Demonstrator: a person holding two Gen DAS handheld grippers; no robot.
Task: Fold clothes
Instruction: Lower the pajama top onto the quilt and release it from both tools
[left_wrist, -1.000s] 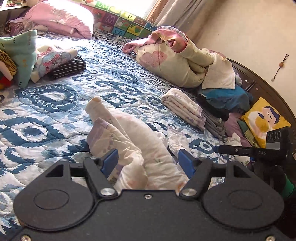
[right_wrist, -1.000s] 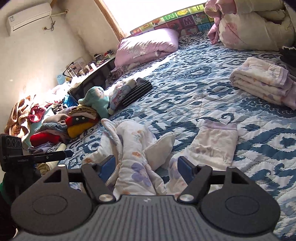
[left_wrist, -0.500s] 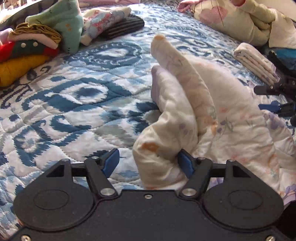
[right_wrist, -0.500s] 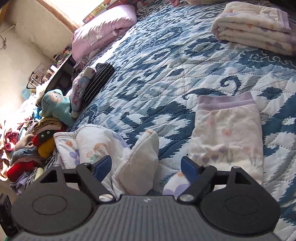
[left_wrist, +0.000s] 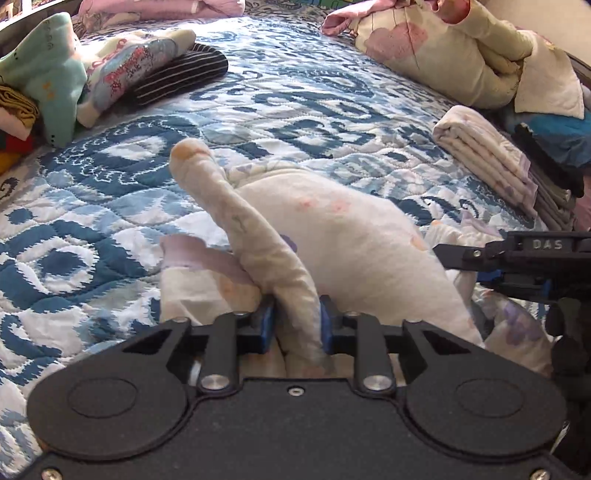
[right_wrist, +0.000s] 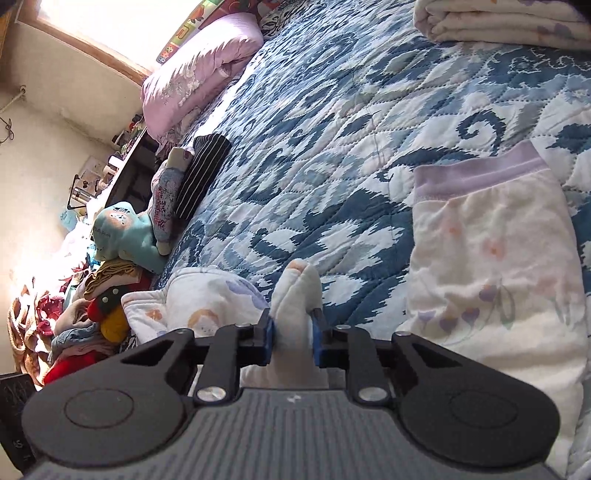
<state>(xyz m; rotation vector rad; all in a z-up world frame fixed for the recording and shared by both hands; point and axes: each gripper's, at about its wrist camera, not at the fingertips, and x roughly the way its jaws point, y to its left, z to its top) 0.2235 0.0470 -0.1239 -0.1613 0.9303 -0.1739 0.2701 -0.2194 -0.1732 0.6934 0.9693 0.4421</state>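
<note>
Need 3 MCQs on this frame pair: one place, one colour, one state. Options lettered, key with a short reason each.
1. Where does the black striped folded garment lie?
A. On the blue patterned quilt, beside the folded printed garment
B. On the floor
C. On top of the lilac pillow

2. What colour is the waistband of the pale floral pants spread flat on the quilt?
A. Red
B. Lilac
C. Black

3. What is between the pads of the left gripper?
A. Nothing
B. A fold of the floral garment
C. A stuffed toy

Key:
1 A, it lies on the quilt against the printed garment.
2 B, the band along the top edge is lilac.
3 B, the jaws are closing and the blue pads already pinch a ridge of cloth; the right gripper pinches cloth likewise.
</note>
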